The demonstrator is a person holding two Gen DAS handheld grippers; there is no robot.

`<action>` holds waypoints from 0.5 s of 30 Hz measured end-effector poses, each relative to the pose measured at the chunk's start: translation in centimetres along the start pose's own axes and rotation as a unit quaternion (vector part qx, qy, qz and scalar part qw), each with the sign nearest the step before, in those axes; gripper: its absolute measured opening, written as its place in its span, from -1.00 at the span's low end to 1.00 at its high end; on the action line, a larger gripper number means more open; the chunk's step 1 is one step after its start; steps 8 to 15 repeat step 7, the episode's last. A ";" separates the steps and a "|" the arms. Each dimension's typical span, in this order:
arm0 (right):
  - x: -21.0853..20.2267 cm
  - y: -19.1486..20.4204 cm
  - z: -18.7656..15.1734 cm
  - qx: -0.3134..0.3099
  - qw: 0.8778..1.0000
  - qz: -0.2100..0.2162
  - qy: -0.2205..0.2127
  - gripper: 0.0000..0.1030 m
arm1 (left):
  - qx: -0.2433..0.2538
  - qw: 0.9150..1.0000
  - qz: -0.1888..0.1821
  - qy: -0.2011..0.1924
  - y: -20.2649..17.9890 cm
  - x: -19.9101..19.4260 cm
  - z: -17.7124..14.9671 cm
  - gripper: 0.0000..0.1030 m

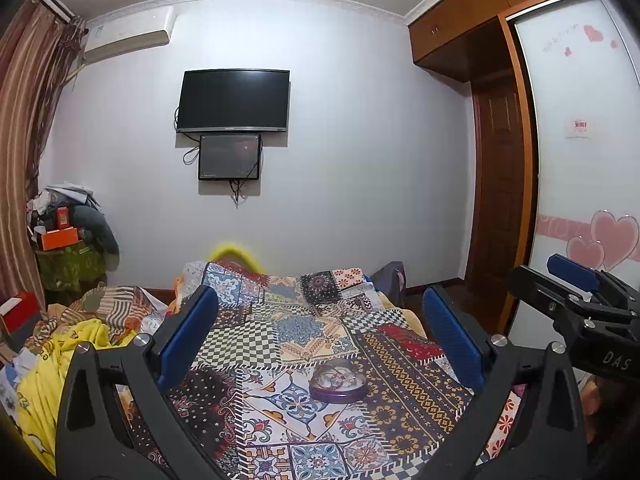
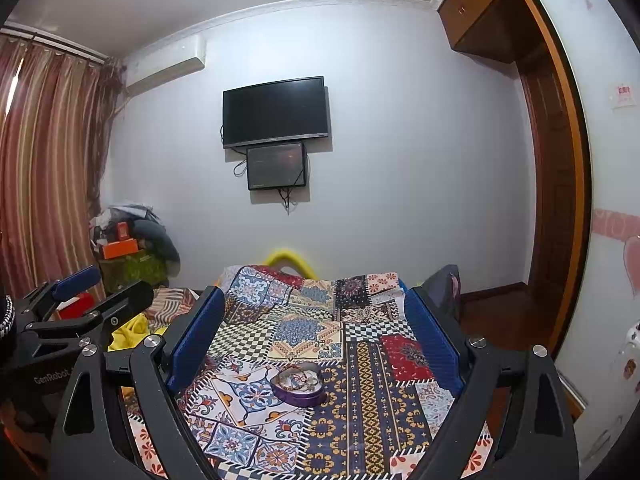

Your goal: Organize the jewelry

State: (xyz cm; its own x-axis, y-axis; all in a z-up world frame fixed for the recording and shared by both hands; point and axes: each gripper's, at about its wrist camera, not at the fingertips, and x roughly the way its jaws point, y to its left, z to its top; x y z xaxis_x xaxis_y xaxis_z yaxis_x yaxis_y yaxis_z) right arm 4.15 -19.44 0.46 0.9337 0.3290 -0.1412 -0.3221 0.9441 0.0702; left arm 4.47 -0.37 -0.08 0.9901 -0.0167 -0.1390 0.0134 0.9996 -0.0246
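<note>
curtains (image 2: 44, 168) fuller from right wrist

Counted in view: one heart-shaped purple tin (image 2: 298, 387) holding jewelry pieces too tangled to count; one patchwork bedspread (image 2: 360, 392); two wall-mounted dark screens, one television (image 2: 275, 112) and one smaller panel (image 2: 276, 165); one air conditioner (image 1: 128, 36); two grippers, left gripper (image 1: 320, 344) and right gripper (image 2: 316, 336), each with two blue-padded fingers set wide apart.
</note>
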 end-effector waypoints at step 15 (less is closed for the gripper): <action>0.2 -0.1 -0.1 0.001 1.000 0.000 0.002 0.74 | 0.004 1.000 0.000 0.003 0.0 0.2 -0.2 1.00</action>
